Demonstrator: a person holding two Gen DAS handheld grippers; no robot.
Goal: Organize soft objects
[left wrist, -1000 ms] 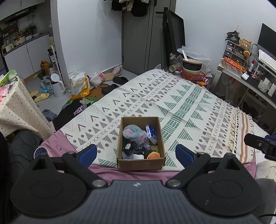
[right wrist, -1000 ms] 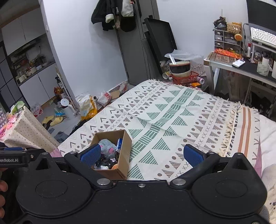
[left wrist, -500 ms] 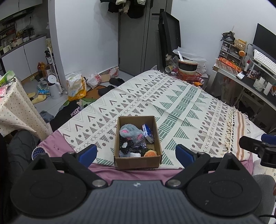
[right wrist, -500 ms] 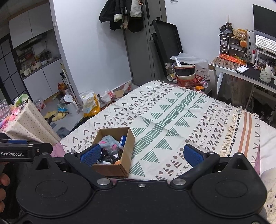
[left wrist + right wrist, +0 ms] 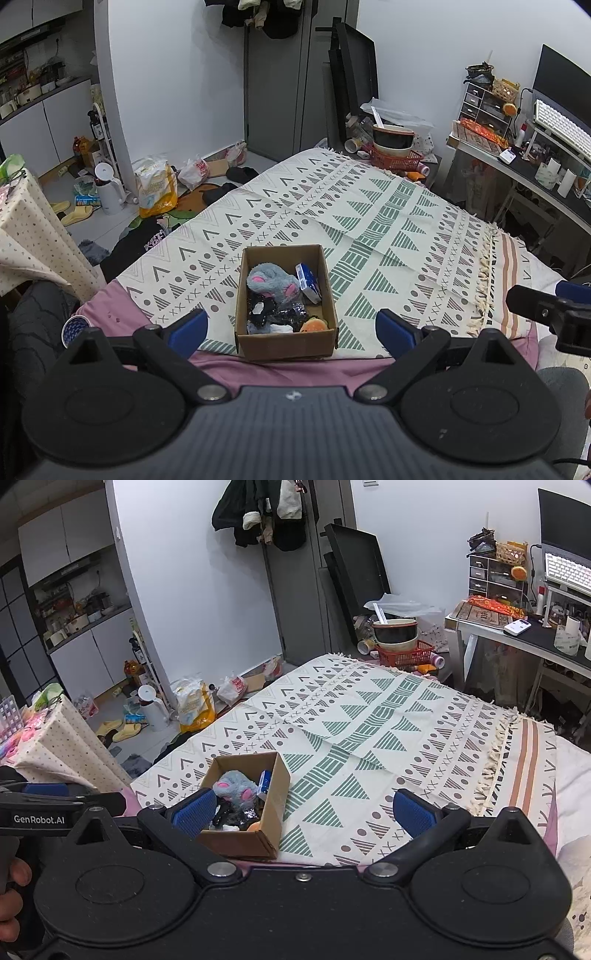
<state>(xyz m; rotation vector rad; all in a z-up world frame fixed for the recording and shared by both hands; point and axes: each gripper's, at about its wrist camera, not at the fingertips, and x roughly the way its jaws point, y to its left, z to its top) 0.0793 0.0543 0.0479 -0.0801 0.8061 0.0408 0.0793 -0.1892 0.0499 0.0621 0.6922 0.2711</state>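
Cardboard box (image 5: 286, 301) w/ grey plush (image 5: 272, 281) sat lower centre on bed (image 5: 369, 221). Left claw (image 5: 288, 328) & right claw (image 5: 301, 812) were spread, empty. Approach from above; contents probably tangled.

Box (image 5: 286, 345) is set at the near edge of the bed; top open, reachable from above; interior crowded by plush (image 5: 272, 281) and small items, little spare room; blanket (image 5: 369, 229) beyond and right of the box is left bare, wide flat space; desk (image 5: 524, 173) flanks the right side; basket (image 5: 393, 157) with bowls sits past the far corner; floor on the left is cluttered.
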